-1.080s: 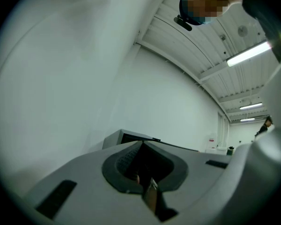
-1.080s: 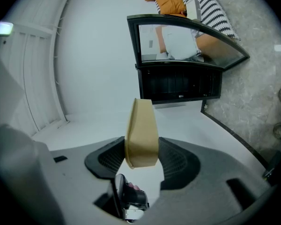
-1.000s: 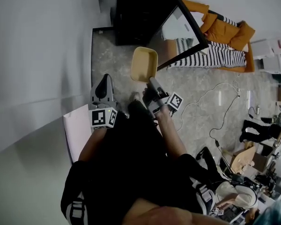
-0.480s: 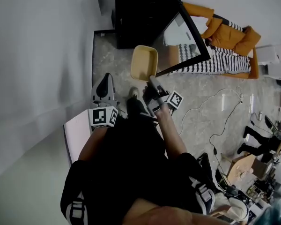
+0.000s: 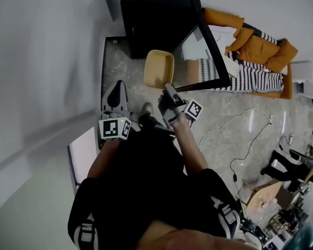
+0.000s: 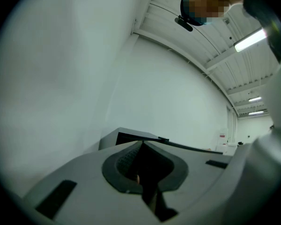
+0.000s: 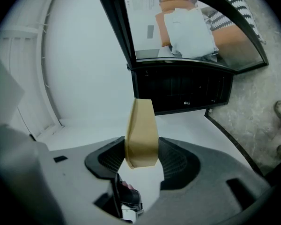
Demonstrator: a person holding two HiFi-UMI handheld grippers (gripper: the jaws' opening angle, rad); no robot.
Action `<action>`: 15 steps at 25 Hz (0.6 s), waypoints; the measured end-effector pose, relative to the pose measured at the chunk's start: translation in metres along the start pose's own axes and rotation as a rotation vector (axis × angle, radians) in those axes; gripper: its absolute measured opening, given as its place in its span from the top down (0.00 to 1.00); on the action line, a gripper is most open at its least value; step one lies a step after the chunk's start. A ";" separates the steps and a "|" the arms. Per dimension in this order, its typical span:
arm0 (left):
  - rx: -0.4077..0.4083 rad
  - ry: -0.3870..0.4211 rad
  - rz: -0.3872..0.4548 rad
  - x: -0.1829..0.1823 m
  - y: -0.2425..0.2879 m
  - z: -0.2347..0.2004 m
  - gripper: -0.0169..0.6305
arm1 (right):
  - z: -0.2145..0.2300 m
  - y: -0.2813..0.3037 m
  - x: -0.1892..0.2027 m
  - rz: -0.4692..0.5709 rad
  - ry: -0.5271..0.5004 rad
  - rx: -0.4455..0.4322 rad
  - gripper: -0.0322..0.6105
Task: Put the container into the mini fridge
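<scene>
**Desk:** Where is the container (image 5: pixel 159 69)?

**Operator:** I have it in the right gripper (image 5: pixel 166 87). In the right gripper view the fingers (image 7: pixel 177 162) press on either side of its near end, and the tan tub (image 7: pixel 141 134) stands up on edge between them. From the head view I see its hollow side facing up towards me. It is in the air above the speckled floor (image 5: pixel 122 61), in front of the mini fridge (image 5: pixel 156 14) and outside it.

**Desk:** Is the fridge open?

**Operator:** Yes. The glass door (image 5: pixel 207 51) is swung out to the right, and the dark inside (image 7: pixel 182 86) shows straight ahead of the container.

**Desk:** And your other hand?

**Operator:** The left gripper (image 5: pixel 116 85) is beside the grey wall (image 5: pixel 41 61), level with the right one and apart from it. In its own view the fingers (image 6: pixel 126 159) meet at the tip with nothing between them.

**Desk:** Anything else nearby?

**Operator:** Orange cushions (image 5: pixel 250 35) on a striped cloth (image 5: pixel 255 74) lie beyond the door, and a cable (image 5: pixel 250 134) trails across the floor.
</scene>
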State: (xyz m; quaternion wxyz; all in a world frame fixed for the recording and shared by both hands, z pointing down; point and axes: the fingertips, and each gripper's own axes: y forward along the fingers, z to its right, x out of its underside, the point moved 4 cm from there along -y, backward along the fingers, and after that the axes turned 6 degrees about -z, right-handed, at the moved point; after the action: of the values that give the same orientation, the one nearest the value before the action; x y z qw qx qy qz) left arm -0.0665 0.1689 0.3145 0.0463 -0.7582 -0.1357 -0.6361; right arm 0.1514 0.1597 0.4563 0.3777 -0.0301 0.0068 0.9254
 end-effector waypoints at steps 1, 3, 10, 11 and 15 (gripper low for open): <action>-0.005 0.001 0.001 0.001 0.006 0.002 0.96 | 0.003 0.003 -0.007 -0.006 -0.002 0.004 0.63; -0.014 0.007 0.005 0.001 0.019 0.006 0.96 | 0.007 0.008 -0.021 -0.019 -0.005 0.012 0.63; -0.031 0.021 0.001 -0.004 0.047 0.014 0.96 | 0.018 0.025 -0.048 -0.030 -0.002 0.026 0.63; -0.036 0.015 -0.005 -0.007 0.052 0.014 0.96 | 0.021 0.029 -0.051 -0.029 -0.003 0.030 0.63; -0.034 0.009 -0.011 -0.007 0.068 0.012 0.96 | 0.033 0.043 -0.059 -0.026 0.000 0.040 0.63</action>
State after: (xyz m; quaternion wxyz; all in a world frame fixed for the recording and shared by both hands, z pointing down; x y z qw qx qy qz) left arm -0.0380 0.1053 0.3123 0.0304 -0.7554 -0.1287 -0.6418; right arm 0.1619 0.0894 0.4925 0.3903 -0.0224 0.0248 0.9201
